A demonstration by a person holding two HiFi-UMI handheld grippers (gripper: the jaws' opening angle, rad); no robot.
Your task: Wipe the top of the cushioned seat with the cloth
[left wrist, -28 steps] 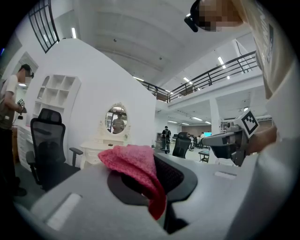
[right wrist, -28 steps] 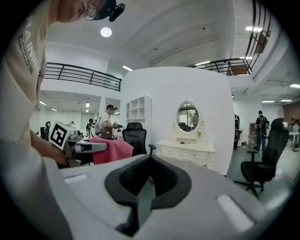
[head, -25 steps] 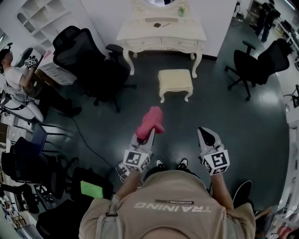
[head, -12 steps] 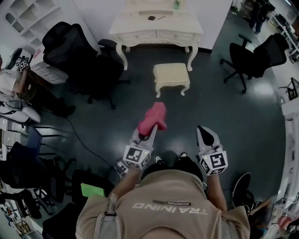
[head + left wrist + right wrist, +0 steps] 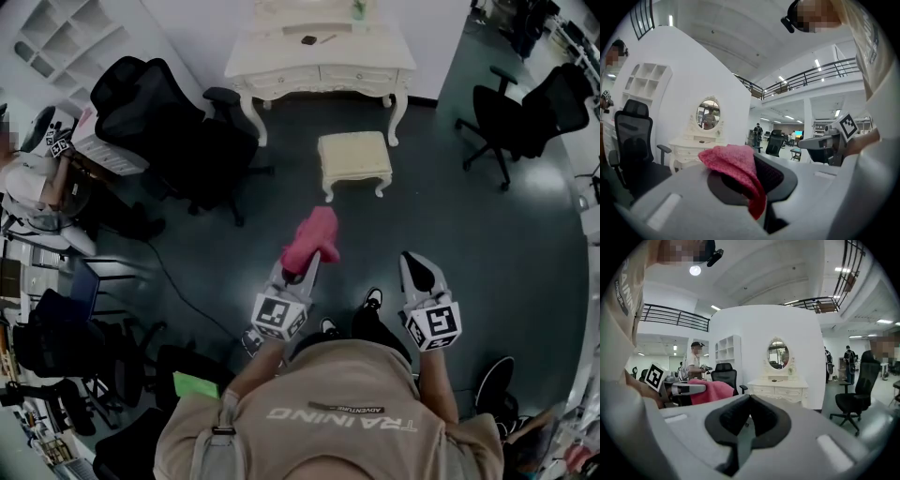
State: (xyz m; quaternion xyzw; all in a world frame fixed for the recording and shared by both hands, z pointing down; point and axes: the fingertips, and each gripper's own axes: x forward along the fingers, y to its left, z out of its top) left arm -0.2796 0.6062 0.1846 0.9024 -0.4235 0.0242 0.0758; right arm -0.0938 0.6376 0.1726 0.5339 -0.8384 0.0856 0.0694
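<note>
Pinches the pink cloth [image 5: 312, 240] in the left gripper [image 5: 302, 266], with a fold drooping over the tips. Keeps the right gripper [image 5: 418, 264] alongside, jaws pressed together on nothing. Faces the cushioned seat [image 5: 353, 153], well apart across the dark floor [image 5: 487, 253], just before the white dressing table [image 5: 319, 58].

The cloth [image 5: 311, 240] is pink, the cushioned seat [image 5: 353, 156] and dressing table [image 5: 323, 58] cream, the office chairs [image 5: 173, 122] black, the floor [image 5: 469, 253] dark grey.

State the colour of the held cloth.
Pink cloth, clearest in the left gripper view.
</note>
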